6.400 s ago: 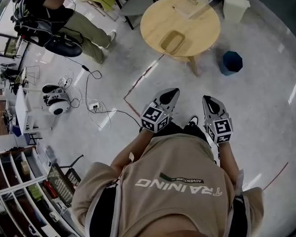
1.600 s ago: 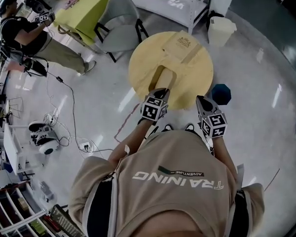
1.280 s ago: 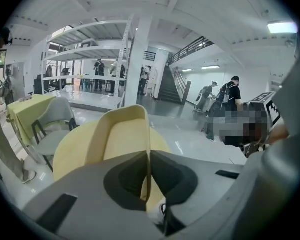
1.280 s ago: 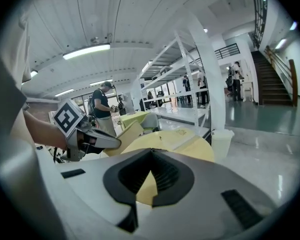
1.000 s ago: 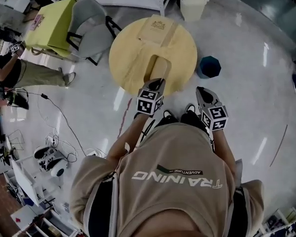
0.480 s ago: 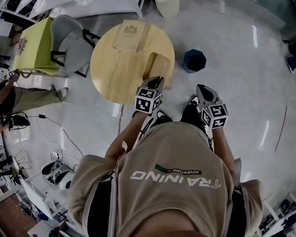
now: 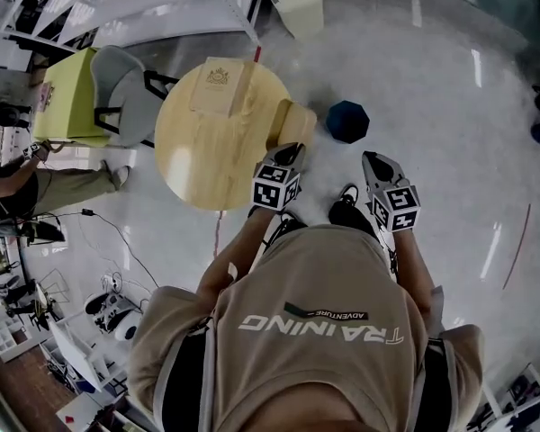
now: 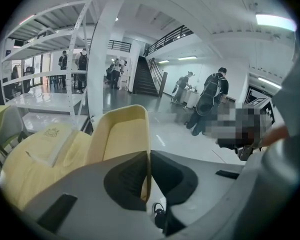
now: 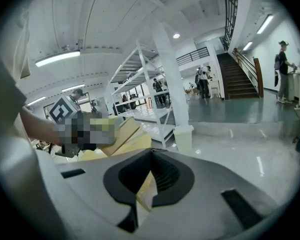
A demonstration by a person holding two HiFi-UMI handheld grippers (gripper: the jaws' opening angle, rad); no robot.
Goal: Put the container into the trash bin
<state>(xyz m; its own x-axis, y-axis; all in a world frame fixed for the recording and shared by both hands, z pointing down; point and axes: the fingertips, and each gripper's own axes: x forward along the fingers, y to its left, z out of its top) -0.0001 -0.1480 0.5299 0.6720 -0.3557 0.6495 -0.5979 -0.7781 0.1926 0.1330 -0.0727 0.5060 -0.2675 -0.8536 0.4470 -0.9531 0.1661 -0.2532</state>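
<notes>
Clearly mid-carry: left gripper (image 7: pixel 289 153) jaws pinch the container (image 7: pixel 293 122) wall, right gripper (image 7: pixel 375 162) jaws pressed together, empty; next, probably release over the blue bin (image 7: pixel 348 121), upper centre.

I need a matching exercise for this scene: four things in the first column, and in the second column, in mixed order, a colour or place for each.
Column one:
1. container
2. bin right of the table in the head view
3. chair
4. flat box

Column two:
A. lies on the round table
B. dark blue, on the floor
C. grey, beside the table
D. held in the left gripper's jaws

Pairs: 1-D, 2-B, 3-C, 4-A
</notes>
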